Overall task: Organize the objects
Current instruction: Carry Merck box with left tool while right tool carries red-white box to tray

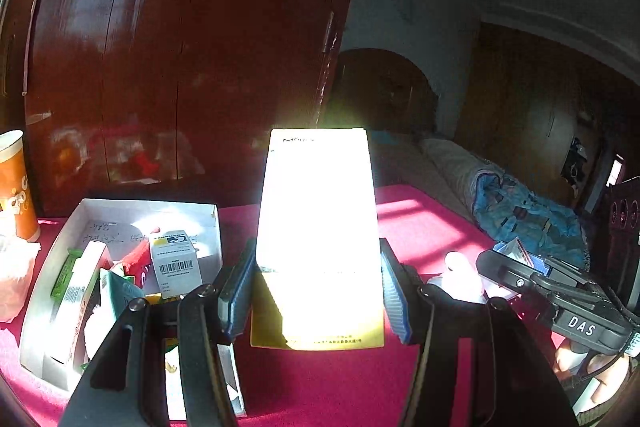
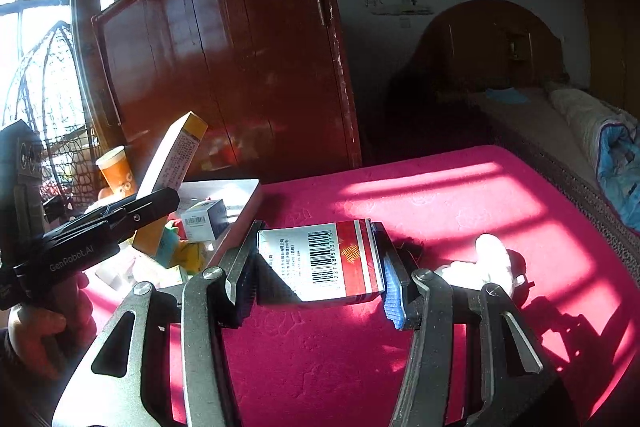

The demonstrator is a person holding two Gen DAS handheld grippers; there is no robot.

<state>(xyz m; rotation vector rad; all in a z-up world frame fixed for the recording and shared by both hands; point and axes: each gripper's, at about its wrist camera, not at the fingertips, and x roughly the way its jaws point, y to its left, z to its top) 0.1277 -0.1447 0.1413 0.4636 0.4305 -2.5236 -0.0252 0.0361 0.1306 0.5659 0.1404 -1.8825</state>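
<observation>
Left gripper (image 1: 318,291) clamps tall yellow-white carton (image 1: 320,227) by its side faces, held clear above red cloth (image 1: 420,227). Right gripper (image 2: 316,267) is clamped on small red-and-silver pack (image 2: 320,263). Both look light, stiff cardboard, crushable; grip flat sides low. White open box (image 1: 120,211) beyond, half full.

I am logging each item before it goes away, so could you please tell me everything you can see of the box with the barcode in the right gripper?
The barcode box is a small, flat carton, apparently cardboard. Its upturned face is silvery white with small print and a black barcode, ending in a red band with white stripes and a gold emblem. The right gripper is shut on its two sides, holding it roughly level above the pink tablecloth, half in sunlight.
</observation>
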